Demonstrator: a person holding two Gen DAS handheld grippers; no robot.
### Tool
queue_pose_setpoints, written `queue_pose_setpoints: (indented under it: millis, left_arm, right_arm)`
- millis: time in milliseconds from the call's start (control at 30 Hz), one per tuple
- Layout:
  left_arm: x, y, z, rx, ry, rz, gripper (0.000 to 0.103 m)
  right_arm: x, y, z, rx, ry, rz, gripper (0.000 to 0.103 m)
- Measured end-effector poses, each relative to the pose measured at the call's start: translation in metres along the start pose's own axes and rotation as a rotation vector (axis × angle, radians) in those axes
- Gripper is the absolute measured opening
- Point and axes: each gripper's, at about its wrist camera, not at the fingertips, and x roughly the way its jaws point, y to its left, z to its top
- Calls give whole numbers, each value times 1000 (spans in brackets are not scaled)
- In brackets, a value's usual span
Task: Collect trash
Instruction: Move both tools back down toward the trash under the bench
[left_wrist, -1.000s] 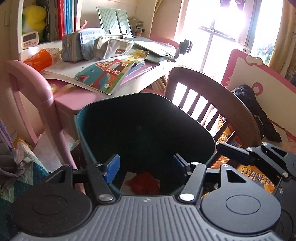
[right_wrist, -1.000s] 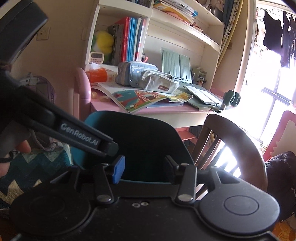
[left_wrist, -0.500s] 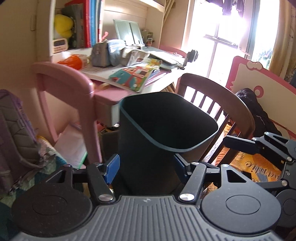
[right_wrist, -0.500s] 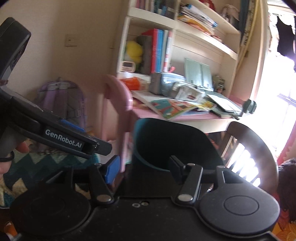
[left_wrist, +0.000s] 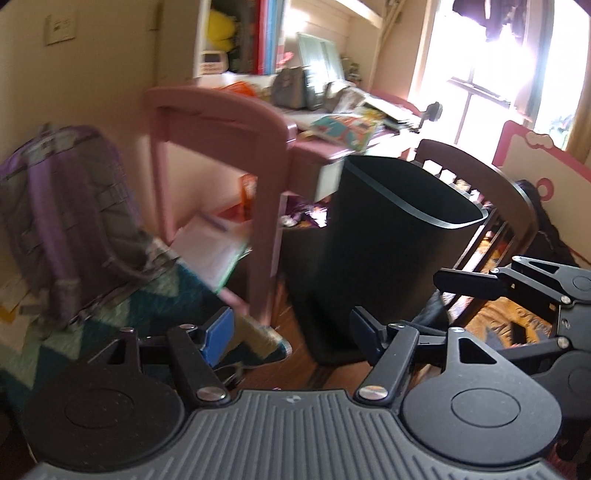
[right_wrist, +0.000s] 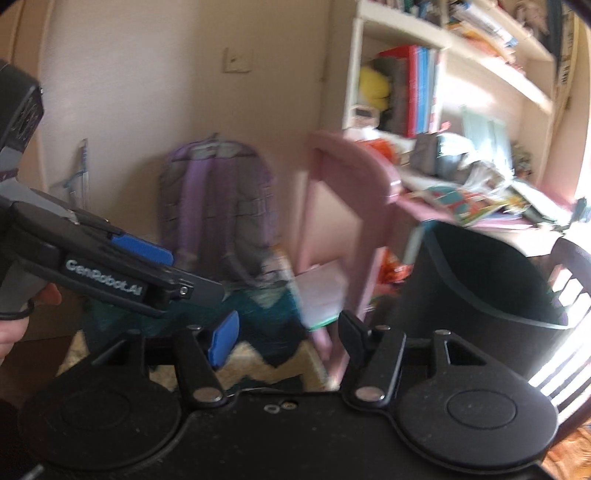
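Though blurred, seemingly both grippers (left_wrist: 291, 332) (right_wrist: 284, 338) spread beside bin (left_wrist: 388, 236).

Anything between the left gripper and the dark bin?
Nothing visible. The open left gripper has only bare wooden floor between it and the dark green plastic trash bin; the pink desk leg stands just left.

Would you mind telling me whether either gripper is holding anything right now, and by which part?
Nothing is held. The left gripper and the right gripper both stand open with empty gaps; the dark trash bin stands apart.
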Motion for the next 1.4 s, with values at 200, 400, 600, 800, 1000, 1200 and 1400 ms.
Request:
queue_pose_setpoints:
  millis: [200, 400, 600, 800, 1000, 1200, 1400]
  left_arm:
    - [-17, 62, -47, -82, 11, 65, 80]
    - [-12, 124, -101, -171, 48, 143, 80]
    - [6, 177, -159, -233, 92, 192, 81]
    - [45, 217, -215, -304, 176, 242, 88]
    - [99, 255, -276, -418, 283, 319, 102]
    - [165, 285, -343, -581, 457, 393, 102]
    - [231, 305, -400, -631, 604, 399, 102]
  right_arm:
    - [42, 46, -15, -30, 64, 105, 60]
    - [91, 87, -44, -30, 166, 184, 60]
    - [148, 118, -76, 28, 273, 233, 60]
    - [207, 135, -108, 98, 376, 235, 60]
    - [281, 147, -156, 120, 472, 175, 60]
    - [351, 146, -214, 192, 621, 143, 60]
    - [405, 154, -254, 94, 734, 119, 60]
